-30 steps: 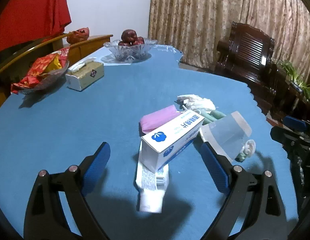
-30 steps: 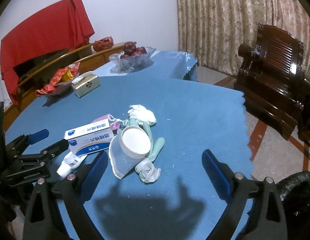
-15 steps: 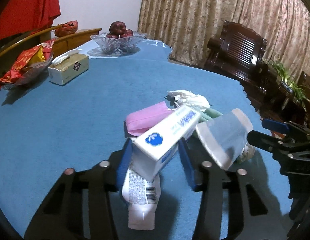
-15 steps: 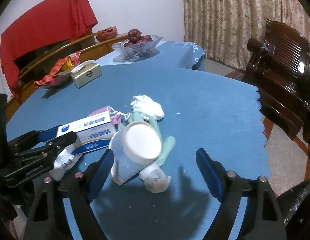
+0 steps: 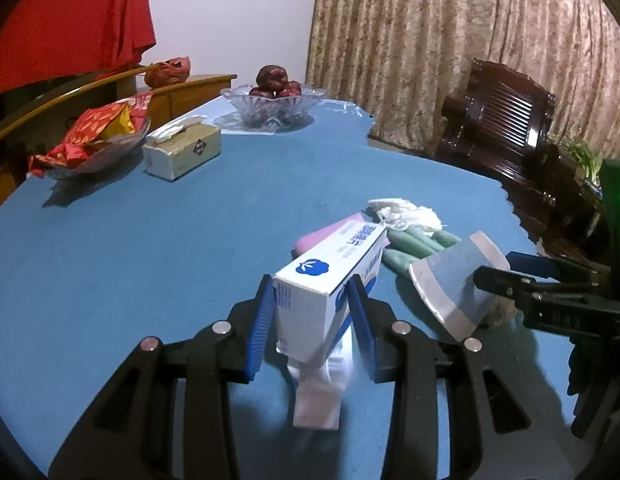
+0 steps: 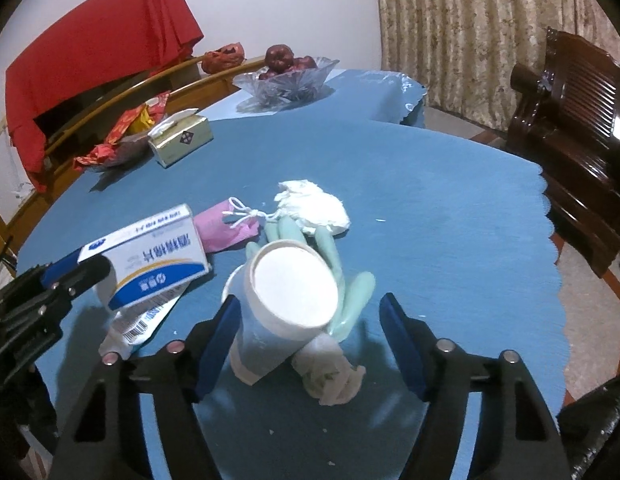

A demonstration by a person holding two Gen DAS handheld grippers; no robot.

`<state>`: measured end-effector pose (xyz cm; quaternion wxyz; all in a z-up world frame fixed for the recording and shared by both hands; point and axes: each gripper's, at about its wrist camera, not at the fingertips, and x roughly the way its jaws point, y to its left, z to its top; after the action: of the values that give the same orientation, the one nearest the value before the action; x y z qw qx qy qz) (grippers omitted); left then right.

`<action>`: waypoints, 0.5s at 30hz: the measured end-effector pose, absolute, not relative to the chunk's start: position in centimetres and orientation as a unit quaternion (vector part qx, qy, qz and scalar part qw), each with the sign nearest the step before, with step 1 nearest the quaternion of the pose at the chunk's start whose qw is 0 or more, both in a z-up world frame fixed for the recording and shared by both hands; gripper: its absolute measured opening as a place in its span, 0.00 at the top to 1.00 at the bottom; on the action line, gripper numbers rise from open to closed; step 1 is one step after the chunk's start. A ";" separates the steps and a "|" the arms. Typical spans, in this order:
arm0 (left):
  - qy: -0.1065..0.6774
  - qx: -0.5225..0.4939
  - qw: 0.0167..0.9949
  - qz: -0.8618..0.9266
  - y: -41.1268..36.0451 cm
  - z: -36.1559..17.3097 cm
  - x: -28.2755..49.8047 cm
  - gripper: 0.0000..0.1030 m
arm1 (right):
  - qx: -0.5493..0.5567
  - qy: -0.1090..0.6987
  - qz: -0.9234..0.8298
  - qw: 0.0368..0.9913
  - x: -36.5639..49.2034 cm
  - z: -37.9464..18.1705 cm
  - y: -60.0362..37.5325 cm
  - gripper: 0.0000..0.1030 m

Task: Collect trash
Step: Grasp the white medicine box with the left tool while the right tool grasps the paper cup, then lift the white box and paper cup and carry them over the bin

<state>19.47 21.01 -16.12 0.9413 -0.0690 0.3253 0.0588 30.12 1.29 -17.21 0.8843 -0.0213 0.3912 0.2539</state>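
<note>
My left gripper (image 5: 311, 312) is shut on a white and blue carton (image 5: 329, 280), lifted off the blue table; the carton also shows in the right wrist view (image 6: 150, 256). A squeezed tube (image 5: 317, 392) lies below it. My right gripper (image 6: 310, 340) is open around a tipped paper cup (image 6: 286, 300), its pads apart from the cup. A pink mask (image 6: 226, 228), a white tissue wad (image 6: 313, 208), a green glove (image 6: 349, 292) and a crumpled tissue (image 6: 329, 376) lie around the cup.
A tissue box (image 5: 182, 152), a glass dish of red snack packets (image 5: 94, 144) and a glass fruit bowl (image 5: 274, 104) stand at the far side of the table (image 5: 150, 248). A dark wooden chair (image 5: 501, 128) stands beyond the right edge.
My left gripper closed on the carton and lifted its near end. My right gripper moved forward and lower, bringing its fingers around the paper cup.
</note>
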 end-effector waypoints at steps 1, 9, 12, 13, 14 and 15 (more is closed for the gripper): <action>0.327 -0.072 0.940 0.060 21.1 -16.3 19.4 0.65 | -0.020 0.392 0.258 0.883 30.1 -17.2 1.4 0.41; 0.329 -0.074 0.940 0.060 21.2 -16.3 19.3 0.65 | -0.018 0.388 0.282 0.877 29.5 -17.0 2.5 0.50; 0.330 -0.076 0.939 0.060 21.2 -16.4 19.5 0.65 | -0.016 0.396 0.285 0.873 29.8 -17.4 3.1 0.49; 0.331 -0.076 0.939 0.059 21.1 -16.4 19.4 0.65 | -0.016 0.399 0.286 0.871 30.0 -17.5 3.3 0.49; 0.332 -0.077 0.938 0.058 21.2 -16.4 19.5 0.65 | -0.016 0.401 0.286 0.870 30.1 -17.7 3.4 0.49; 0.333 -0.077 0.938 0.058 21.2 -16.5 19.5 0.65 | -0.014 0.403 0.288 0.869 30.3 -17.8 3.5 0.48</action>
<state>19.48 21.16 -16.47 0.9380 -0.0770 0.3330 0.0579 30.26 3.53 -17.78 0.8687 -0.0145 0.4028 0.2878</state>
